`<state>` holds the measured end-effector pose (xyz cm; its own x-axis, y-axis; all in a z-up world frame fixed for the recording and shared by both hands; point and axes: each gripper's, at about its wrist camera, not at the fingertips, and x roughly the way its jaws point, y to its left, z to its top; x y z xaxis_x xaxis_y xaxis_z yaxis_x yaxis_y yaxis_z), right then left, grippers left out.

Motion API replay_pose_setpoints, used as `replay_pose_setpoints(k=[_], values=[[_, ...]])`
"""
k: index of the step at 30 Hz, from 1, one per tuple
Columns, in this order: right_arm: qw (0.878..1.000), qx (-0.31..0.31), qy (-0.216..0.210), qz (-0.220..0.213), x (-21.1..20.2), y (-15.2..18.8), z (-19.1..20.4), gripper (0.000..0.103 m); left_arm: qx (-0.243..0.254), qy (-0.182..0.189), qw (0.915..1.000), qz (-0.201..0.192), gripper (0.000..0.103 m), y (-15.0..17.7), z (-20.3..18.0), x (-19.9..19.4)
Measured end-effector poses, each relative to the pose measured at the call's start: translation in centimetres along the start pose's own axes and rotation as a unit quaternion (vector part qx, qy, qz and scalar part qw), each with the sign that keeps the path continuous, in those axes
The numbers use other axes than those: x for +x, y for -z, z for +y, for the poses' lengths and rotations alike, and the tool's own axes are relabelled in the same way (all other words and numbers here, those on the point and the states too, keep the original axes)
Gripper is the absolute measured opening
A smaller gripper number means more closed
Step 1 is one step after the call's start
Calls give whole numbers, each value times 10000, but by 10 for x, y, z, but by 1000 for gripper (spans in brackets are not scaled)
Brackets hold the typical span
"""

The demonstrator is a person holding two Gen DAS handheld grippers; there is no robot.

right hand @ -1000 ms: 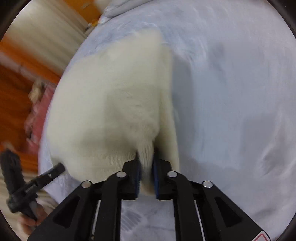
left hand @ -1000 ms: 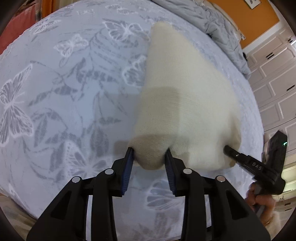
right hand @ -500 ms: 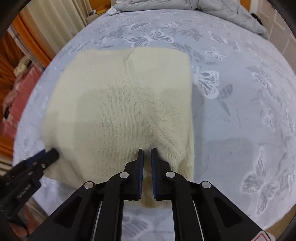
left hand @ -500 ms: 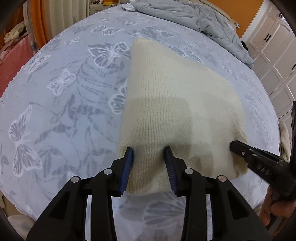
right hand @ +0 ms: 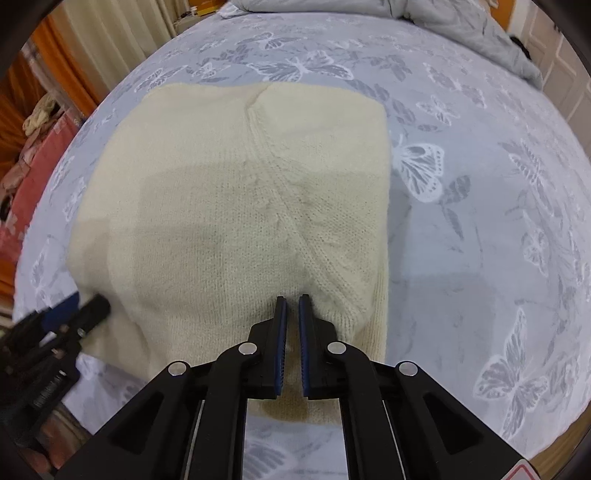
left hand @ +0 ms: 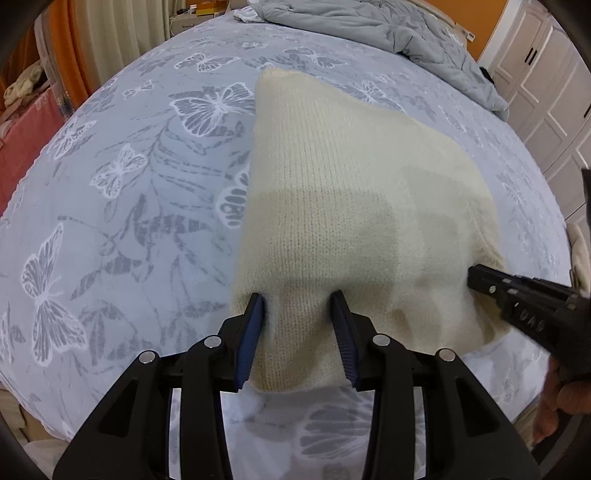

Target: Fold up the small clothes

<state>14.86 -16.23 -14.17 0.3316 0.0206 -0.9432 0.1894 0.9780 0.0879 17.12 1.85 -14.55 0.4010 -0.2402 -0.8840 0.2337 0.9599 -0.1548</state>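
Observation:
A cream knitted garment (left hand: 354,221) lies folded flat on the bed; it also shows in the right wrist view (right hand: 240,206). My left gripper (left hand: 299,301) is open, its jaws wide apart over the garment's near left edge. My right gripper (right hand: 290,301) hovers over the garment's near right edge with a narrow gap between its jaws and nothing in it. The right gripper's fingers (left hand: 517,291) show at the right of the left wrist view, and the left gripper's fingers (right hand: 74,317) show at the left of the right wrist view.
The bed has a grey butterfly-print sheet (left hand: 129,203). A crumpled grey duvet (left hand: 388,29) lies at the far end. White cupboard doors (left hand: 554,85) stand at the right. Reddish cloth (right hand: 33,173) and curtains are at the left.
Both grippers have let the garment's near edge down onto the bed. The right gripper's jaws have opened slightly off the cloth. The garment now lies flat.

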Motion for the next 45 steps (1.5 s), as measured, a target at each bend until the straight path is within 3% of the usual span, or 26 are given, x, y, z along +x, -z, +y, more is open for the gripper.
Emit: replay_pose_setpoints(k=[4,7,12,17,19,22,25,27,29,32,35,37,40,41,42,43,44,45], values=[[9979,453,-293,-360,-44,20,-12,5,6,-86,10000,44,38,0,-4,-23],[9964,657,-322,-432,-61,49,-22,13,-22,-52,9999,-141,49,16,-4,-50],[9956,793,-262,-419,-53,58,-34,14,-135,-45,9998,-125,51,32,-4,-55],[9964,700,-298,-360,-30,49,-32,16,-625,-94,9974,359,52,33,24,-20],[9984,552,-53,-82,-4,49,-29,8,-659,-40,9968,440,53,33,28,-6],[9992,349,163,-127,9,46,-23,6,-560,-108,9966,587,57,34,27,12],[9992,196,361,-25,6,41,-16,7,-540,-168,9971,512,60,34,25,15],[9991,366,173,-139,-13,42,-19,9,-502,-137,9973,516,52,31,22,4],[9983,502,14,-299,-29,46,-24,9,-501,87,9985,205,51,27,18,-24],[9989,440,125,-22,-8,51,-26,9,-502,-98,9986,-107,52,17,18,-38],[9993,266,272,-24,1,48,-18,5,-524,-108,9977,410,59,12,24,3],[9994,260,213,-95,-17,46,-13,18,-478,-189,9980,369,62,11,25,5],[9981,282,-40,-546,-57,61,-11,18,-327,-180,9993,59,60,16,15,-30],[9971,325,-56,-685,-70,73,-12,20,-319,-137,9994,-68,64,19,14,-41],[9965,361,-57,-755,-76,82,-13,26,-325,-118,9991,-243,71,24,12,-54],[9958,412,-61,-819,-82,93,-15,35,-357,-119,9981,-481,88,31,11,-69],[9949,475,-66,-883,-87,106,-17,39,-388,-141,9970,-655,98,36,10,-80],[9938,555,-62,-958,-91,120,-17,47,-419,-163,9953,-860,98,43,9,-90]])
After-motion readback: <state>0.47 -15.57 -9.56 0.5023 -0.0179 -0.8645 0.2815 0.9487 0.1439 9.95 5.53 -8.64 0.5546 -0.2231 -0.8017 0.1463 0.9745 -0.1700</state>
